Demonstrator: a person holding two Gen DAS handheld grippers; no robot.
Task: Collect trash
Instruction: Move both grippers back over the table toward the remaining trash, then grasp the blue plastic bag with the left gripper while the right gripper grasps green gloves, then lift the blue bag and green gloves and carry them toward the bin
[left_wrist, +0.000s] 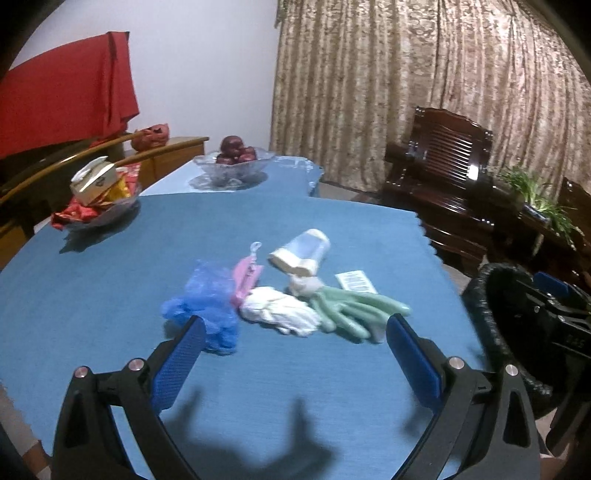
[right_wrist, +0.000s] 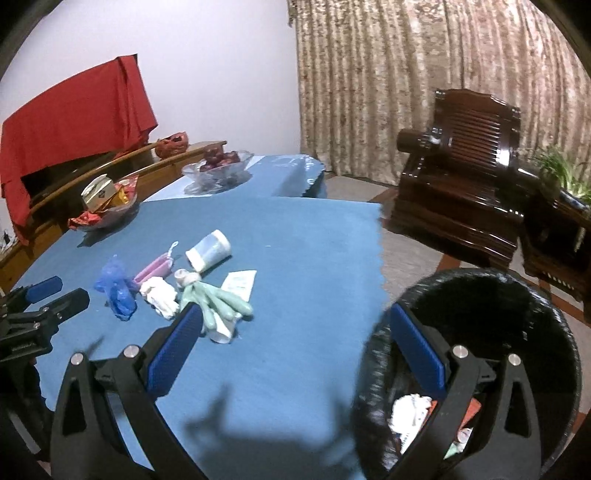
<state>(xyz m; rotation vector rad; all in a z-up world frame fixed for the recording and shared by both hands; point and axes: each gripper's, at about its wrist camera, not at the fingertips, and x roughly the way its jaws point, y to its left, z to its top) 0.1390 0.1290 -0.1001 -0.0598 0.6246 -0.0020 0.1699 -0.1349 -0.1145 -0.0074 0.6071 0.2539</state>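
Left wrist view shows the left gripper (left_wrist: 295, 332) wide open and holding nothing, above the blue table (left_wrist: 92, 295). Trash lies there: blue bag (left_wrist: 207, 299), white paper (left_wrist: 277, 310), green glove (left_wrist: 351, 310). Right gripper (right_wrist: 295, 325), open and empty, hangs by the black bin (right_wrist: 517, 295)

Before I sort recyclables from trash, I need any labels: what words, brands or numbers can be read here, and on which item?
None can be read.
White slip by the green glove: dark print, too blurred.
White box in the glass dish: dark emblem, illegible.
Right gripper body: faint raised marks, illegible.
Clear jar: no label visible.
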